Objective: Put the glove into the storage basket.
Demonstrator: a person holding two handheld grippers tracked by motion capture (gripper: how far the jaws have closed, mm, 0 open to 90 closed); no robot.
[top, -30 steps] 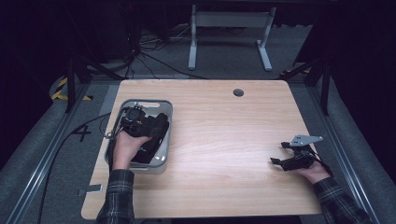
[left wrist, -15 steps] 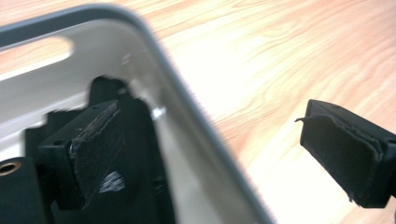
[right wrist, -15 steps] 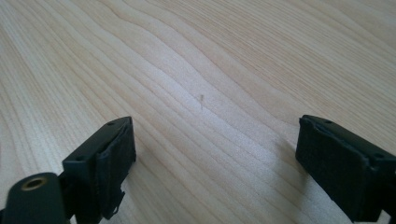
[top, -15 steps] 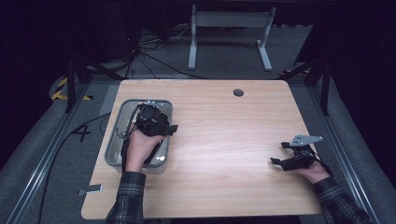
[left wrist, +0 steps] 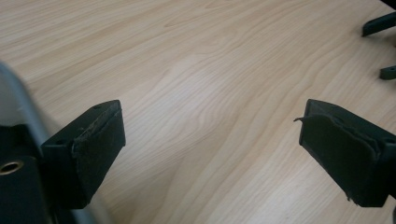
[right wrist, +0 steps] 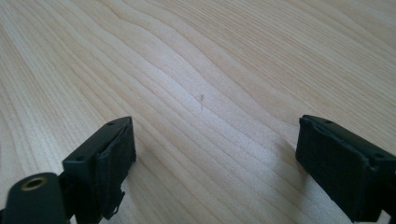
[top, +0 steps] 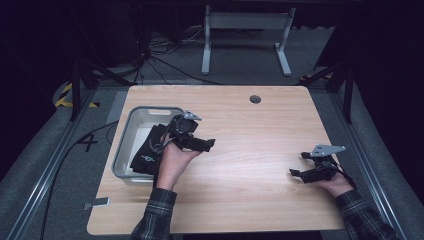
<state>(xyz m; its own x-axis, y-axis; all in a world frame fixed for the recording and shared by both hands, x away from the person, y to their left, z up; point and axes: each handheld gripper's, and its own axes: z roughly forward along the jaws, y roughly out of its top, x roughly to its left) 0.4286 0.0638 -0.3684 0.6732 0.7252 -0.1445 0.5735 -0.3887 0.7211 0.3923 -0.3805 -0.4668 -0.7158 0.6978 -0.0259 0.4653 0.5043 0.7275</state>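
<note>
Black fabric item lies bunched inside a grey bin at the left side of a pale wooden desk, seen from above. It fills most of the bin's floor and nothing is gripping it.

The person's left hand carries the left hand-held gripper. A second ago this gripper sat down over the bin, on top of the fabric. It has since swung out to the right and now hangs over bare desk just past the bin's right rim, pointing toward the middle. Its own camera shows the jaws spread wide with only wood grain between them, and a blurred edge of the bin at the left. It came away with nothing, so the fabric is probably yet to be lifted out, or has just been dropped in; the pictures cannot settle which.

The right hand-held gripper rests near the desk's right edge in the right hand, where it was a second ago, well apart from the bin. Its jaws are also wide apart and hold nothing.

A small white mark on the fabric may be a logo, but it is too small to read. On the grey floor left of the desk is a dark mark shaped like the figure 4. No other writing can be made out.
</note>
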